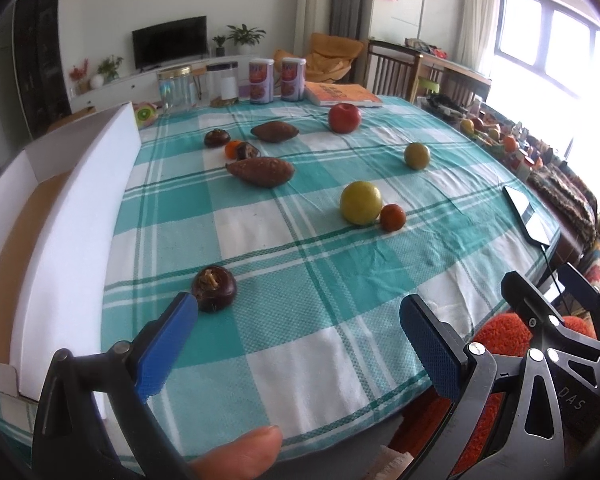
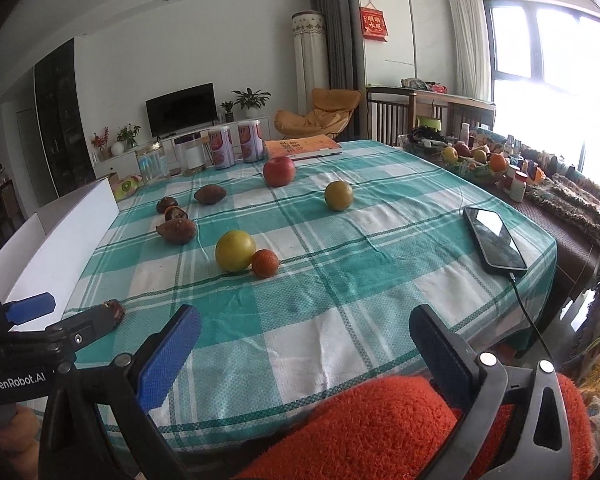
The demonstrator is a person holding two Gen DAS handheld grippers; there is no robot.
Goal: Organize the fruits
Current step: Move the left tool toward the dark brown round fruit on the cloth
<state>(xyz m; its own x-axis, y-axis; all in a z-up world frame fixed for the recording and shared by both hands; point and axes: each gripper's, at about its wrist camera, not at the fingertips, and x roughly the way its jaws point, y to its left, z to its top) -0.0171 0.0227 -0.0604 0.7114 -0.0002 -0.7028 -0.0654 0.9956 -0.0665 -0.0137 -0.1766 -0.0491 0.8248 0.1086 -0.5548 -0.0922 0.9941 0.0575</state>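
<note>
Fruits lie scattered on a green checked tablecloth. A dark mangosteen sits just beyond my left gripper's left fingertip. My left gripper is open and empty above the near table edge. A yellow fruit and a small orange touch mid-table. A green-yellow fruit, a red apple and two brown oblong fruits lie farther back. My right gripper is open and empty at the near edge. The yellow fruit also shows in the right wrist view.
An open white cardboard box stands along the table's left side. A phone with a cable lies at the right edge. Jars, cans and an orange book line the far edge. An orange fuzzy cushion is below the near edge.
</note>
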